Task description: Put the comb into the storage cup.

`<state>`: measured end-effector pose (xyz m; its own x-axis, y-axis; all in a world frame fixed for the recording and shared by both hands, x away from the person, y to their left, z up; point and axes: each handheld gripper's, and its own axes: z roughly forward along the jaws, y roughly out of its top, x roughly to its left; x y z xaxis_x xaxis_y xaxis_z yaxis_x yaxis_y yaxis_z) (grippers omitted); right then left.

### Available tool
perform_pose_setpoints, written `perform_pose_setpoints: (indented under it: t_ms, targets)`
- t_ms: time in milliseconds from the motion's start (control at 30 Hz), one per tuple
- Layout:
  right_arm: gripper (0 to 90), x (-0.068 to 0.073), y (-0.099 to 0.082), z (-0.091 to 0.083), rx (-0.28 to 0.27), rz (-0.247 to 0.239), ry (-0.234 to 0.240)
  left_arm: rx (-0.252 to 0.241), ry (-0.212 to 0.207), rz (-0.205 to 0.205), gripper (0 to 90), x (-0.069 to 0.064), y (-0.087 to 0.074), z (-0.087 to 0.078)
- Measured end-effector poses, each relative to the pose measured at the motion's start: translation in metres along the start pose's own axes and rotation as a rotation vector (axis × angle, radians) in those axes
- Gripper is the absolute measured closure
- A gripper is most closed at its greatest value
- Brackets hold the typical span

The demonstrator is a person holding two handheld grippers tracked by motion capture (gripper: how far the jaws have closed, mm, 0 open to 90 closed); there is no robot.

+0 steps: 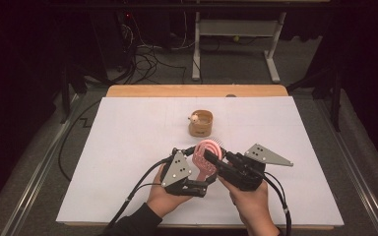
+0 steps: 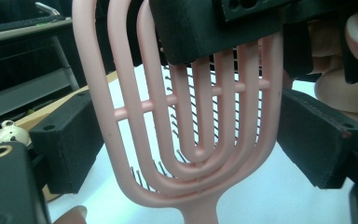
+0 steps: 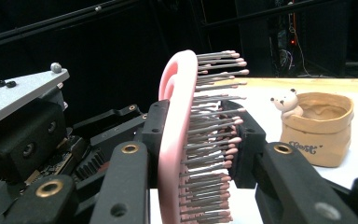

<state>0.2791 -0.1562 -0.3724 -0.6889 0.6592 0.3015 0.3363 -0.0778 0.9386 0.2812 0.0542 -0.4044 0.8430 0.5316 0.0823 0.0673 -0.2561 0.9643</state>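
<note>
Pink hairbrush [image 1: 205,156], slotted with grey bristles, pinched by right gripper [image 1: 211,160]; left gripper [image 1: 203,184] spread.

The high view looks forward and down from above the person's side, taking in the whole white surface [image 1: 128,147]. Both gripper views sit very close, facing the pink brush [image 2: 186,116] from opposite sides; the right one shares the tan cup [image 3: 319,130] with the high view.
</note>
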Motion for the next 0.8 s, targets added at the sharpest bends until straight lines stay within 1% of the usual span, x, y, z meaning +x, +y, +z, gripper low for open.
perform_pose_setpoints:
  t_ms: [67,167,233,367,533,667,800]
  targets:
    - [66.4,-0.0002,0.0003,-0.0004,-0.002,0.003,-0.001,0.002,-0.007,-0.009,9.6,0.0009,0.0001,-0.0001]
    - [66.4,-0.0002,0.0003,-0.0007,-0.004,0.0,-0.002,0.0,-0.007,-0.009,9.5,0.0007,0.0,0.0002]
    - [66.4,-0.0005,0.0004,-0.0008,-0.004,0.001,0.0,0.004,-0.007,-0.015,6.4,0.0017,-0.0001,0.0003]
    - [66.5,-0.001,0.0009,-0.0012,-0.007,0.001,-0.002,0.004,-0.02,-0.026,5.8,0.0032,-0.001,0.0006]
    - [66.6,-0.0017,0.0017,-0.0026,-0.011,0.002,-0.005,0.007,-0.02,-0.036,1.0,0.0047,-0.0012,0.0005]
    - [66.7,-0.0029,0.0035,-0.0052,-0.023,0.002,-0.007,0.003,-0.02,-0.05,0.8,0.0061,-0.0014,0.0001]
    - [66.7,-0.0046,0.0061,-0.0082,-0.036,0.002,-0.01,0.001,-0.023,-0.053,0.0,0.0072,-0.0016,-0.0004]
